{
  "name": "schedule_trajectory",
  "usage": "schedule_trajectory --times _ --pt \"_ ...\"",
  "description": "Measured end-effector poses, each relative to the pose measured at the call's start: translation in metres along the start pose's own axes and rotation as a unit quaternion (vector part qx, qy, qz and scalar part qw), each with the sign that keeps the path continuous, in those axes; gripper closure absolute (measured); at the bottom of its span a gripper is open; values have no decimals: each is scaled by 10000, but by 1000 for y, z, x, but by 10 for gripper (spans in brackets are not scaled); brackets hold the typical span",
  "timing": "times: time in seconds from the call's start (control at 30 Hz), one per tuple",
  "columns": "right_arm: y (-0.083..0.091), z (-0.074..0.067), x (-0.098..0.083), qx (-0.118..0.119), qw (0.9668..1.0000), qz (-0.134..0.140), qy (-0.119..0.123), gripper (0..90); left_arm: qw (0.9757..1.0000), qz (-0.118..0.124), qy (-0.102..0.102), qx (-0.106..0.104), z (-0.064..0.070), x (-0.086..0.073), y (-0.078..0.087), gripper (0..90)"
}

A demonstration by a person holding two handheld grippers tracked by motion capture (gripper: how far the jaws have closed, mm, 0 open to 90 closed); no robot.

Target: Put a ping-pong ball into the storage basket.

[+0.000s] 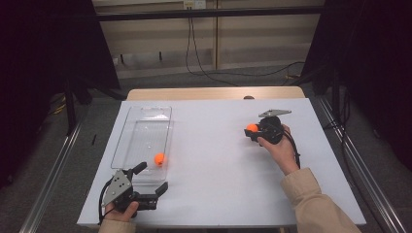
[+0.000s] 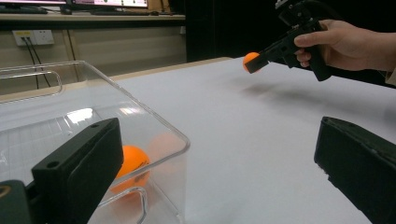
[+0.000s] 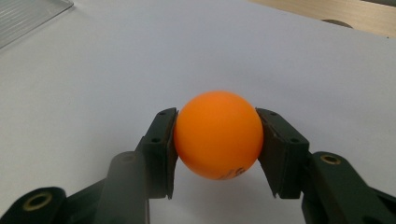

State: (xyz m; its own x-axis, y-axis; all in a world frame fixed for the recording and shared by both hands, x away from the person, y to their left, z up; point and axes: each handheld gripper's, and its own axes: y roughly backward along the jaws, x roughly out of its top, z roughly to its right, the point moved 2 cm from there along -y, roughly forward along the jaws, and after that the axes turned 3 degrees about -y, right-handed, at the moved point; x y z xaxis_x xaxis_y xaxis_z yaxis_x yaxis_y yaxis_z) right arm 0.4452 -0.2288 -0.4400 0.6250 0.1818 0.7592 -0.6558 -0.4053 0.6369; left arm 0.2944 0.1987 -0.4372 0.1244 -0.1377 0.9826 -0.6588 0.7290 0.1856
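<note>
A: Where is the small orange plastic ball (image 3: 218,134) at the moment?

B: It sits clenched between the two black pads of the right tongs (image 1: 252,129), pressed from both sides. In the high view it is on the right half of the white tabletop (image 1: 218,160), toward the far side, and in the left gripper view it hangs clear above the surface with a faint shadow beneath.

A: And the hand carrying it?

B: The right hand (image 1: 278,145) wraps the handle, its beige sleeve (image 1: 316,204) coming in from the near right corner. The tongs point left, toward the tray.

A: Which tray?

B: A clear rectangular plastic tray (image 1: 145,114) lying lengthwise on the left side of the tabletop. A second orange ball (image 1: 159,158) rests inside it, close to the near right corner.

A: What about the other side?

B: The left tongs (image 1: 154,178) are released, jaws spread wide with nothing between them. They hover just beside the tray's near end, held by the left hand (image 1: 120,212) at the near left edge. From their own camera one jaw overlaps the tray wall with the second ball behind it.
</note>
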Motion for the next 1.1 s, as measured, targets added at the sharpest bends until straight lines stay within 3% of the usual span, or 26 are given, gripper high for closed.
schedule_trajectory --times 0.33,1.1 --pt "0 0 1 33 10000 -4 -21 514 10000 10 2 2 0 0 0 11" --pt "0 -15 12 154 9998 7 122 514 10000 48 17 -4 -1 1 0 11"
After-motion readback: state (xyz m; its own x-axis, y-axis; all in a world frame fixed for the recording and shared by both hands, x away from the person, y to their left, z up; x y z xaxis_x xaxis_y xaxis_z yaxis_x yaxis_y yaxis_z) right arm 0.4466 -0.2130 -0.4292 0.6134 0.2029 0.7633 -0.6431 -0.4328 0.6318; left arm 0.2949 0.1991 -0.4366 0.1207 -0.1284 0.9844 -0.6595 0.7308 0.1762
